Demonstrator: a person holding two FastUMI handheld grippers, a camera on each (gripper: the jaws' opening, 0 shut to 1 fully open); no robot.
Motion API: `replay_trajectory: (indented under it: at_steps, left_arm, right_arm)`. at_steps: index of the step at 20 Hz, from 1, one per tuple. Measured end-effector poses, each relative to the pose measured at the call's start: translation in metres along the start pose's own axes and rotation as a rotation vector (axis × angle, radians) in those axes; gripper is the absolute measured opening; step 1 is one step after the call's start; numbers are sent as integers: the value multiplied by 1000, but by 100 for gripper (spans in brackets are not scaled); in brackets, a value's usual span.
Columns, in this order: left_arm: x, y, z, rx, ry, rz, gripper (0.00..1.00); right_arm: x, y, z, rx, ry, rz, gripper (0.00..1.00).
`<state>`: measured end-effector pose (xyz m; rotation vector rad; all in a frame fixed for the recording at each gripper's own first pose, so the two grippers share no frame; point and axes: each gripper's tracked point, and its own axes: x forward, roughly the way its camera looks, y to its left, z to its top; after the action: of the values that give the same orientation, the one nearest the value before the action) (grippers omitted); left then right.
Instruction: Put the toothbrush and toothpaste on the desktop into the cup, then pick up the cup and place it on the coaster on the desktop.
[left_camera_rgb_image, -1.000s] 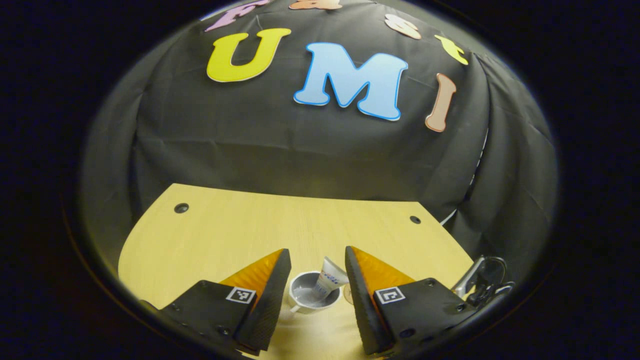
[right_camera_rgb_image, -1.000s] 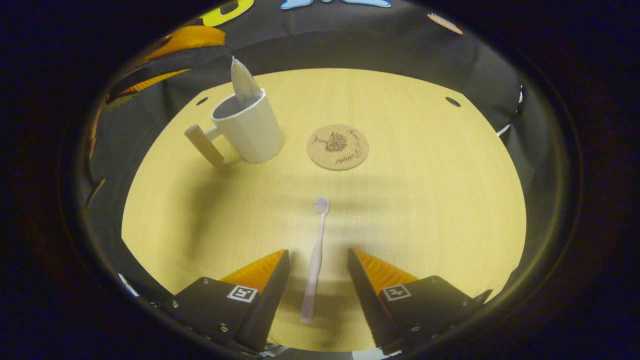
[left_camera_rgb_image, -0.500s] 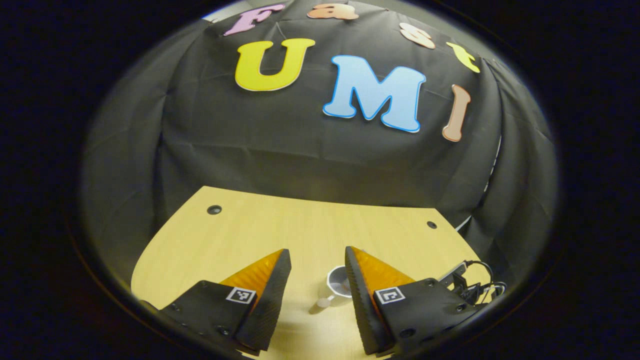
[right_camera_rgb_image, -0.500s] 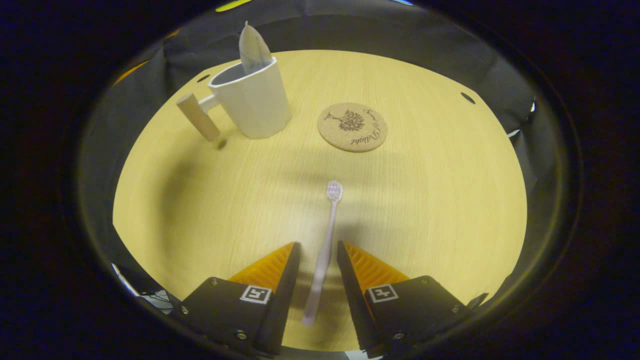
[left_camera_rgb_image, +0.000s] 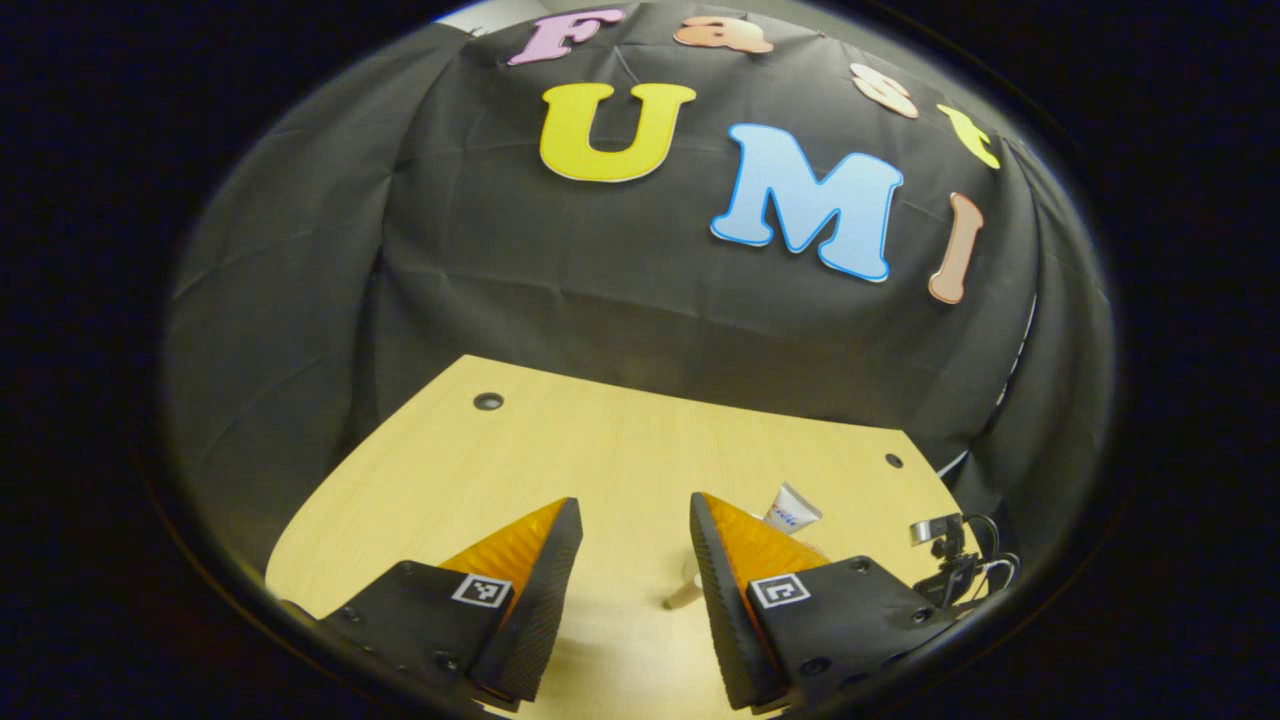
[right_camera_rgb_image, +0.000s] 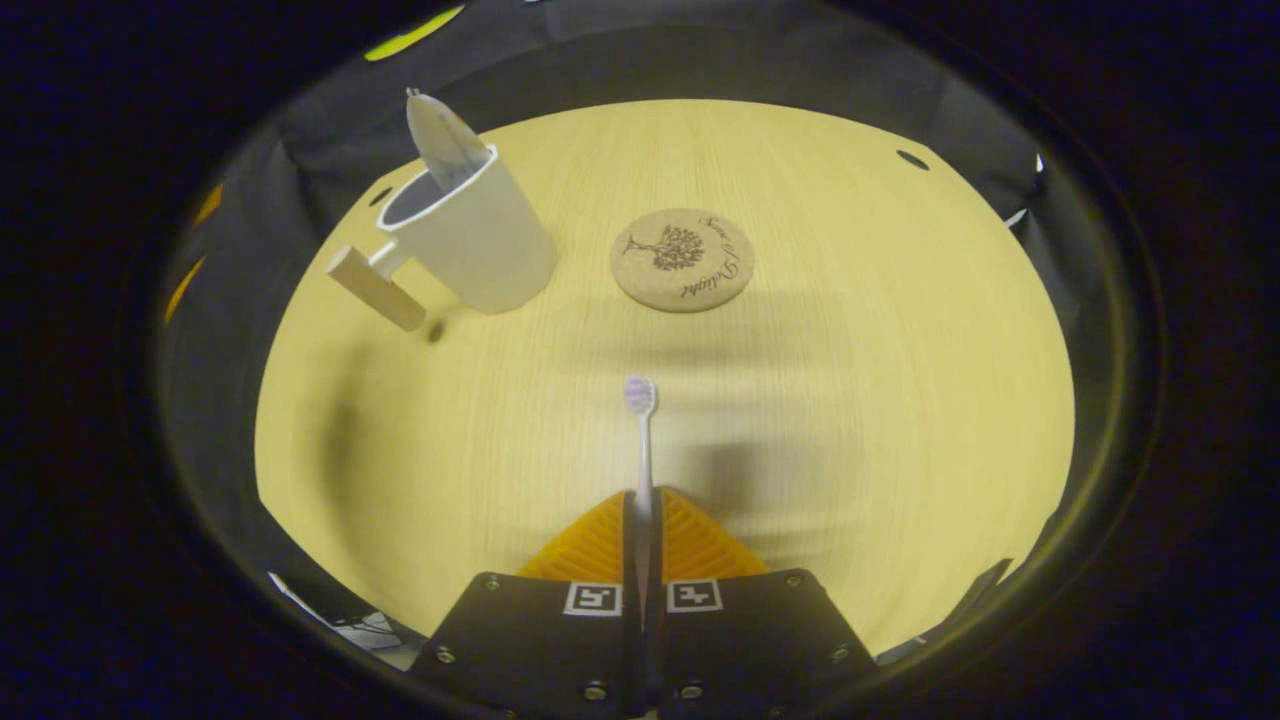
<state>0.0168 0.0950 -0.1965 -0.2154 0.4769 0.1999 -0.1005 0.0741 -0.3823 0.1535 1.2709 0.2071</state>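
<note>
In the right gripper view my right gripper (right_camera_rgb_image: 641, 497) is shut on the handle of the pale toothbrush (right_camera_rgb_image: 640, 420), whose bristle head points ahead over the wooden desktop (right_camera_rgb_image: 860, 400). The white cup (right_camera_rgb_image: 470, 245) with a wooden handle stands at the far left, the toothpaste tube (right_camera_rgb_image: 440, 140) sticking out of it. A round cork coaster (right_camera_rgb_image: 682, 259) lies to the right of the cup. In the left gripper view my left gripper (left_camera_rgb_image: 627, 520) is open and holds nothing; the toothpaste tube (left_camera_rgb_image: 790, 508) peeks out behind its right finger.
Two small dark holes (left_camera_rgb_image: 488, 401) mark the desktop's far corners. A metal clamp with cables (left_camera_rgb_image: 950, 570) sits at the desktop's right edge in the left gripper view. Black cloth closes off the back.
My right gripper has shut on the toothbrush handle, which lay between its open fingers before. My left gripper has drawn away to the left of the cup, still open.
</note>
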Motion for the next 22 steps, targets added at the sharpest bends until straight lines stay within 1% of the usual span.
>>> replay_trajectory:
  at_steps: [3,6,8,11,15,17,19,20,22]
  left_arm:
    - [-6,13,-2,-11,3,23,65]
    - [-10,21,-3,-21,3,38,65]
    - [-12,24,-4,-24,7,43,65]
    - [-16,28,-7,-25,11,49,65]
    - [-24,40,-10,-29,14,65,65]
    - [-30,48,-10,-38,14,76,65]
    - [-37,57,-9,-47,14,89,65]
    - [-42,63,-9,-50,13,98,72]
    - [-53,75,-10,-49,10,121,72]
  right_arm:
    - [-11,0,16,13,-53,17,2]
    - [-27,4,44,66,-115,49,2]
    - [-43,13,71,99,-172,79,2]
    - [-75,32,122,127,-288,135,2]
    - [-129,67,197,116,-473,215,2]
    - [-148,88,228,103,-554,259,2]
    - [-155,109,252,71,-609,283,2]
    - [-158,118,260,50,-622,294,2]
    - [-150,134,269,6,-635,300,2]
